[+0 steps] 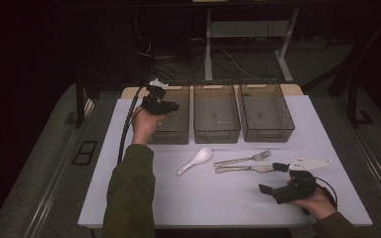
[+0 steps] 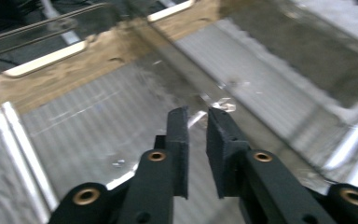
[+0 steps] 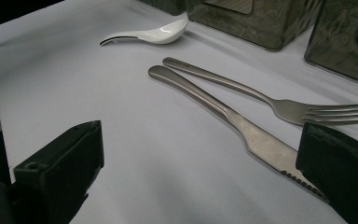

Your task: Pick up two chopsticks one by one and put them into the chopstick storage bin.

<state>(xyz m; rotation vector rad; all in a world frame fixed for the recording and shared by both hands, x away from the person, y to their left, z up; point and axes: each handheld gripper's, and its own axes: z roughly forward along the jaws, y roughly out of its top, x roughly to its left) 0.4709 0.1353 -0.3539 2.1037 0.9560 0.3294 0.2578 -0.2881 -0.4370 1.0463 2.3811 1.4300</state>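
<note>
A person's left hand holds my left gripper [image 1: 166, 105] over the left one of three see-through grey bins [image 1: 176, 133]. In the left gripper view its jaws [image 2: 196, 114] stand a narrow gap apart with nothing between them, above the bin's ribbed floor [image 2: 88, 126]. My right gripper [image 1: 273, 177] rests low at the front right of the white table [image 1: 203, 198], open wide. A knife [image 3: 242, 128] lies ahead of it [image 3: 200, 135], its serrated tip beside the right jaw. A fork [image 3: 270, 100] lies beside the knife, and a white spoon [image 3: 154, 33] farther off.
The middle bin [image 1: 217, 134] and right bin [image 1: 268, 134] stand in a row at the table's back, both looking bare inside. Spoon [image 1: 196, 160], fork [image 1: 243, 158] and knife [image 1: 243, 169] lie mid-table. A wooden edge [image 2: 74, 70] runs behind the left bin.
</note>
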